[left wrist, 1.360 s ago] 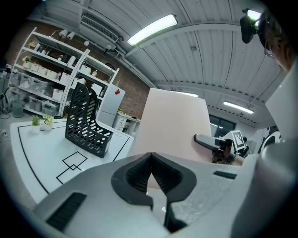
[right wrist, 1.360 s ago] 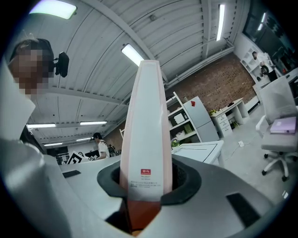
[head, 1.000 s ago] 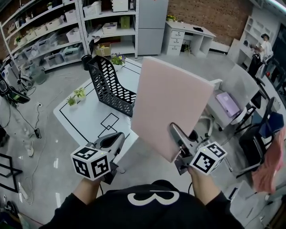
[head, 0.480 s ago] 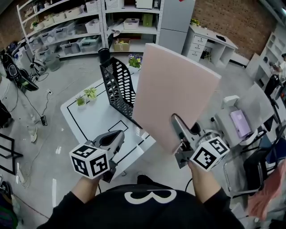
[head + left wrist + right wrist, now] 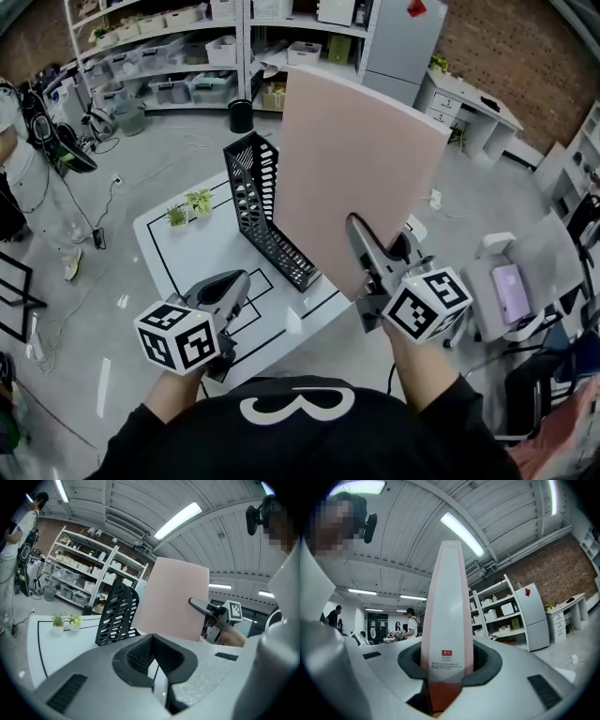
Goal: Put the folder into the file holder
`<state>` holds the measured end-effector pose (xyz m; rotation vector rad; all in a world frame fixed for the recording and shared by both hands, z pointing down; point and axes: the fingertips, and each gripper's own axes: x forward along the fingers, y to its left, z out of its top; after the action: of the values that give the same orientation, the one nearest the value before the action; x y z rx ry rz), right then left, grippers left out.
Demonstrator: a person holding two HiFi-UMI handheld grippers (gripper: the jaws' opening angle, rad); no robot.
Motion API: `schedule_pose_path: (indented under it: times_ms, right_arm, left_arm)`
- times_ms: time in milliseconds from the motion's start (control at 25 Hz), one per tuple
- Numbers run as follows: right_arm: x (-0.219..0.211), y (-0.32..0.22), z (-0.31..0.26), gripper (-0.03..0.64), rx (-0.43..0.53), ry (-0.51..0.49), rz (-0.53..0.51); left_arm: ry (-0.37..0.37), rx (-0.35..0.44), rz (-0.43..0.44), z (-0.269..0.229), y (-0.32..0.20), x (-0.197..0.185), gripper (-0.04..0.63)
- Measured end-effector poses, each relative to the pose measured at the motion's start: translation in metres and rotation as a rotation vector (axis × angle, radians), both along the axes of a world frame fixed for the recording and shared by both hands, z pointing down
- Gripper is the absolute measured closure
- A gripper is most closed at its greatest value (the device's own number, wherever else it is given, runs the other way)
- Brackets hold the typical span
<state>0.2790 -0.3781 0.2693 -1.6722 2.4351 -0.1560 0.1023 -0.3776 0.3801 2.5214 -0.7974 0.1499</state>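
Observation:
A large pink folder [image 5: 356,178] stands upright in the air, with my right gripper [image 5: 362,236] shut on its lower edge. The right gripper view looks along the folder's white spine [image 5: 447,611], clamped between the jaws [image 5: 445,686]. The black perforated file holder [image 5: 262,211] stands on the white table [image 5: 187,253], just left of the folder and partly behind it. In the left gripper view the folder [image 5: 171,602] hangs right of the holder [image 5: 115,613]. My left gripper [image 5: 225,292] hovers shut and empty at the table's near edge.
Two small potted plants [image 5: 187,202] sit on the table left of the holder. Shelves with bins [image 5: 159,56] line the back. A black bin [image 5: 241,114] stands on the floor beyond the table. A chair with a purple item [image 5: 511,291] is at the right.
The right gripper has carried the folder leftward, closer to the file holder, so its left edge now overlaps the holder. The left gripper has hardly moved.

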Motion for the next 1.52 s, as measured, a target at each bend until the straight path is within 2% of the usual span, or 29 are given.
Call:
schedule_pose_path:
  times_ms: [520,1120,1400,1520]
  right_arm:
    - [-0.029,-0.054,0.005,0.474,0.103,0.053,-0.039]
    - [-0.043,-0.075,0.047,0.474,0.194,0.003,-0.102]
    - [-0.045,-0.079,0.067,0.474,0.223,0.028,-0.110]
    - [-0.044,-0.081,0.074,0.474,0.205,0.014,-0.112]
  left_arm:
    - [-0.005,-0.012,-0.136,0.014,-0.019,-0.018,0.589]
    - [0.019,-0.015,-0.268,0.045,-0.037,-0.020,0.589]
    - [0.047,-0.016,-0.299,0.057,-0.040,-0.021,0.589]
    - [0.058,-0.024,-0.301,0.063,-0.039,-0.020,0.589]
